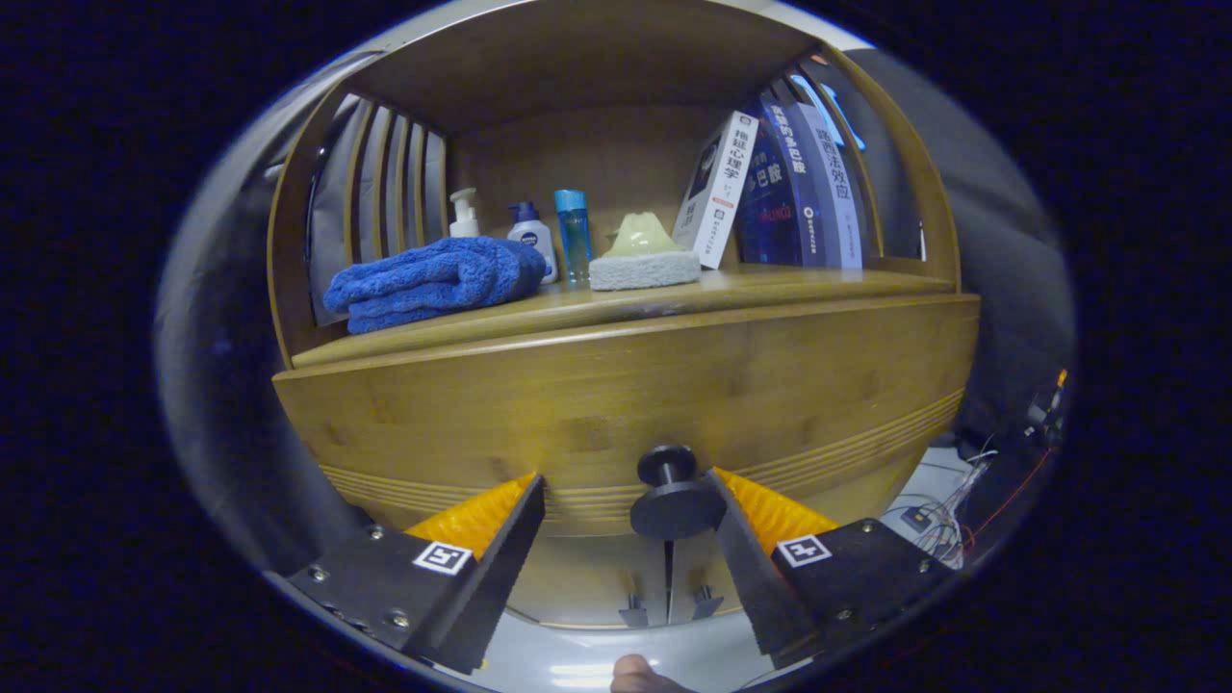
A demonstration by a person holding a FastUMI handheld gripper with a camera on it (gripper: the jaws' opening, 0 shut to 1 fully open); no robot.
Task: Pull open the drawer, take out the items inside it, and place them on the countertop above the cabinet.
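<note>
Tongs spread at drawer knob, wooden cabinet, cluttered countertop

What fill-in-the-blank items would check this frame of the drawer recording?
1. The gripper fingers stand ____ around the black drawer knob.
2. The wooden drawer front is still ____.
3. The folded towel on the countertop is ____ in colour.
4. The books lean beside the pale sponge, on the side ____ the towel.

Missing words: open; closed; blue; away from
</note>
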